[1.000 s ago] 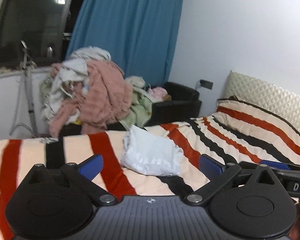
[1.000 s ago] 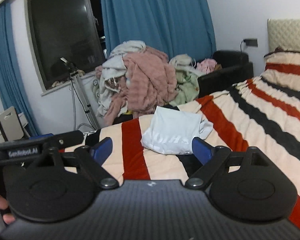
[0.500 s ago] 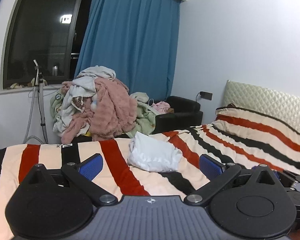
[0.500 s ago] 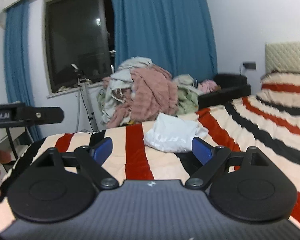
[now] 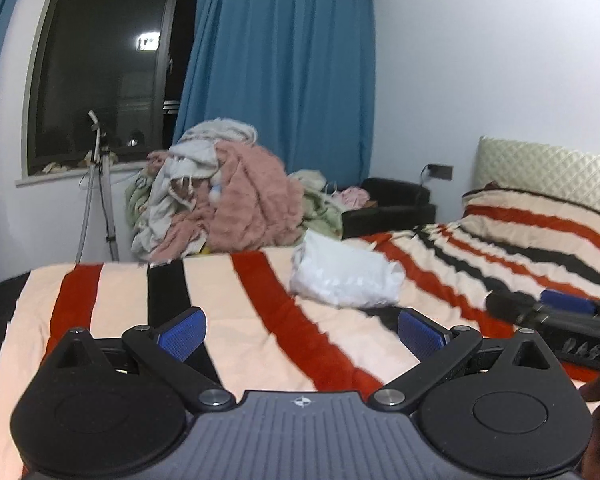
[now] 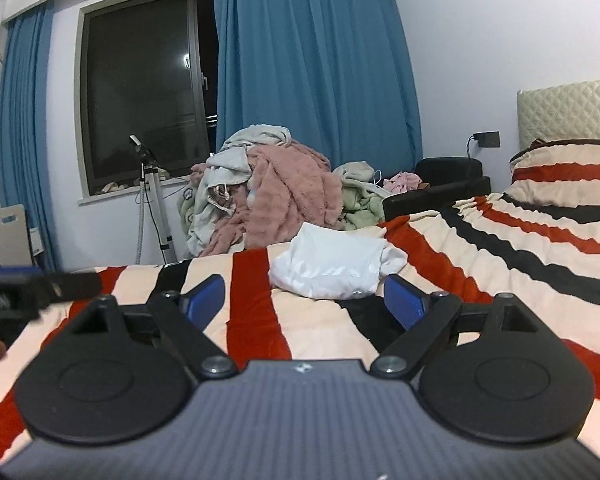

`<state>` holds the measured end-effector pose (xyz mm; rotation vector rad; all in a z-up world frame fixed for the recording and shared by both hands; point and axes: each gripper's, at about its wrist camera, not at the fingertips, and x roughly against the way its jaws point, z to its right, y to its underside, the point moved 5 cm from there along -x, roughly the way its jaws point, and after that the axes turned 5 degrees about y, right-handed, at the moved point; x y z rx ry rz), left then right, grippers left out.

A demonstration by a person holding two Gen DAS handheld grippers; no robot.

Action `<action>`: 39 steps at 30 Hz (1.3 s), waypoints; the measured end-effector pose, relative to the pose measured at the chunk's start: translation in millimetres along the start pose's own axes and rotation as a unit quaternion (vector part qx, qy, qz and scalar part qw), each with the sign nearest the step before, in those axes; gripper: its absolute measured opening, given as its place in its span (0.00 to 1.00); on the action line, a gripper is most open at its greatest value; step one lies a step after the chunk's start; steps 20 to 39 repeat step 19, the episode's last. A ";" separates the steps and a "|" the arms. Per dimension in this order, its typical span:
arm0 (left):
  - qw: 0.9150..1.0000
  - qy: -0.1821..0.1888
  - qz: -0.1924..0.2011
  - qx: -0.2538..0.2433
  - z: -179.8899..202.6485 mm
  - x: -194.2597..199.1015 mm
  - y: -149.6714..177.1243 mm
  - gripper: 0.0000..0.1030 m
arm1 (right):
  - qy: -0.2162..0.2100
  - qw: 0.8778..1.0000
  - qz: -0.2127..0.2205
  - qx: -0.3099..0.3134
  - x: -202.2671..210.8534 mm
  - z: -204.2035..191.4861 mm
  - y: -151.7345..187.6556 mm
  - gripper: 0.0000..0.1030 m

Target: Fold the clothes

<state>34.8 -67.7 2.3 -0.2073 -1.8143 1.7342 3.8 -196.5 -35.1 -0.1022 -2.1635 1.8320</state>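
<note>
Bedroom, night: dark window (image 6: 144, 92), blue curtains (image 6: 316, 60), pale walls. Bed w/ striped blanket (image 6: 500, 256) (cream, red, black bands) filled the foreground; quilted headboard (image 5: 548, 176) at far right.

Item 1: left gripper (image 5: 300, 330). Blue-padded fingers (image 5: 182, 332) spread wide, nothing between them, touching nothing; held above the blanket. Its dark body showed blurred at left edge of the right wrist view.

Item 2: right gripper (image 6: 304, 298). Fingers likewise wide apart, empty, no contact w/ cloth. Seen from the left wrist view as a dark bar w/ blue pad at right, low over the blanket.

Item 3: white garment (image 6: 332, 266), (image 5: 346, 276). Lay bundled and roughly folded on the blanket, approx. mid-bed, faint lettering on its near face. Sat ahead of both grippers, beyond the fingertips, apart from them; in the right wrist view it lined up w/ the gap between the fingers, in the left wrist view slightly right of centre.

Item 4: laundry heap (image 6: 268, 192): pink fleece, grey-white and pale green pieces, piled behind the bed below the window.

Item 5: tripod stand (image 6: 156, 208), left of heap.

Item 6: black armchair (image 6: 444, 184) by wall, pink cloth on it; wall socket (image 6: 486, 139) above.
</note>
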 end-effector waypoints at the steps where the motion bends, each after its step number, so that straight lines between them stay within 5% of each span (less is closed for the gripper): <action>1: 1.000 0.001 -0.005 0.006 -3.3 -3.8 2.4 1.00 | 0.002 1.000 -0.001 0.004 -1.4 -1.0 1.3 0.85; 17: 1.000 -0.013 -0.009 0.015 -12.5 -17.0 5.5 1.00 | 0.003 0.999 -0.045 0.005 -21.7 -5.9 18.9 0.85; 39: 1.000 -0.012 -0.010 0.016 -12.7 -17.0 6.2 1.00 | 0.004 0.999 -0.046 0.003 -21.9 -4.7 19.0 0.85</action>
